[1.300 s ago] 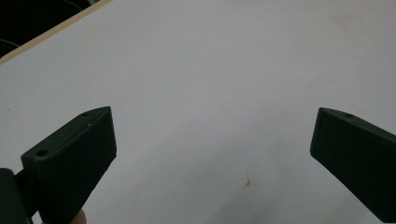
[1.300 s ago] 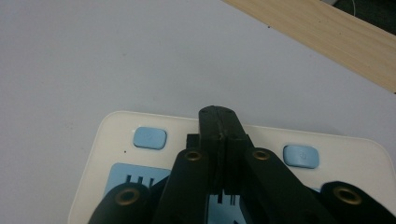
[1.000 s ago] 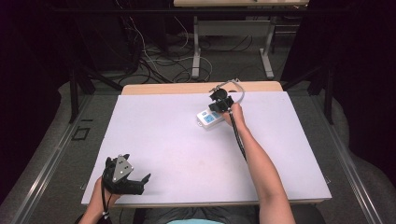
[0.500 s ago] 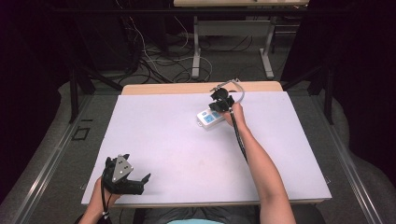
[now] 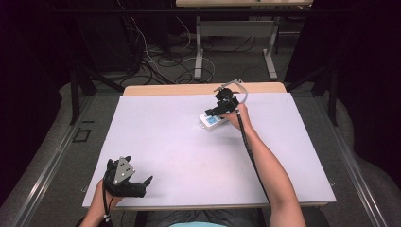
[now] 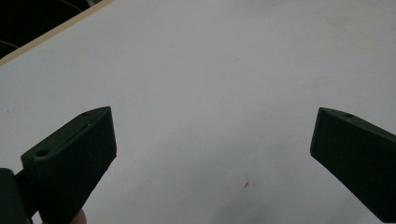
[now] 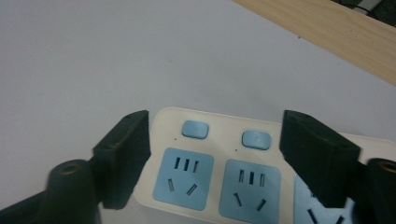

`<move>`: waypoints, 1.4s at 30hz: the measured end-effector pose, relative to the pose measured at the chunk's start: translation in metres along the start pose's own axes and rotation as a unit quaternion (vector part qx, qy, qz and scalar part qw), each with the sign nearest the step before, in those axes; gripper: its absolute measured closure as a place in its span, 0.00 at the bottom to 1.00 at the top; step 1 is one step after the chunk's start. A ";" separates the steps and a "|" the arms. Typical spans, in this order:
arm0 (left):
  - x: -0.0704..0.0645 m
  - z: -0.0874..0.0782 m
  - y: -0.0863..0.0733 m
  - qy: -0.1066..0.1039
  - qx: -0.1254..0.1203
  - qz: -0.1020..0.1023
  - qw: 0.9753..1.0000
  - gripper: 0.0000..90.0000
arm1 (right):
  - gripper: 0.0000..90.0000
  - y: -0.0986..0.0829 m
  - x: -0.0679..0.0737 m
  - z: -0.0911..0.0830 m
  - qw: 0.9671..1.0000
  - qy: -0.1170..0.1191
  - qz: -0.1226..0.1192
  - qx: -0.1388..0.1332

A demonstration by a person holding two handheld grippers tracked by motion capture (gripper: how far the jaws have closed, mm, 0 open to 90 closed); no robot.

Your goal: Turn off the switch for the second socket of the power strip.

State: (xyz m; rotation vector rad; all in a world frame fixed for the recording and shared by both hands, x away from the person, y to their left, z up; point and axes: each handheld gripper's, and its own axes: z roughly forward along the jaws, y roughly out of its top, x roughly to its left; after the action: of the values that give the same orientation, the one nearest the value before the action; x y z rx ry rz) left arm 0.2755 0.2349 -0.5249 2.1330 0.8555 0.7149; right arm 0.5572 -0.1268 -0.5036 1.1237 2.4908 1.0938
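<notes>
The right tongs [image 7: 215,154] stand spread over the power strip [image 7: 219,172] — not yet gripped; left tongs [image 6: 210,154] spread, idle on the tabletop [image 5: 189,142].

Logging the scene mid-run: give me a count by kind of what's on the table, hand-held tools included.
Power strip: 1
Tools: 2, left tool and right tool
Total: 3

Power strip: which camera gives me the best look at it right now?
The right gripper view: the power strip sits close between the open right tongs, its blue sockets and two switches clear. The high view shows it small and far off, partly under those tongs. The left gripper view looks at bare table.
</notes>
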 end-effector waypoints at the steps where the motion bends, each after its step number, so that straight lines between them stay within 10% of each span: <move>1: 0.000 0.000 0.000 -0.001 0.000 -0.001 1.000 0.00 | 0.16 0.000 0.002 -0.001 1.000 0.006 0.009 -0.003; 7: 0.000 0.000 0.000 0.000 0.000 0.001 1.000 0.00 | 0.00 0.002 0.005 -0.004 1.000 0.016 -0.003 0.005; 42: 0.000 -0.001 0.000 0.001 0.000 0.002 1.000 0.00 | 0.00 -0.014 0.018 -0.037 0.998 0.047 -0.037 -0.016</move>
State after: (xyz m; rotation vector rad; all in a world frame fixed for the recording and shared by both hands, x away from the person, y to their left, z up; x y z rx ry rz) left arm 0.2748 0.2359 -0.5244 2.1347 0.8531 0.7190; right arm 0.5203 -0.1408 -0.4850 0.9860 2.5543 1.1864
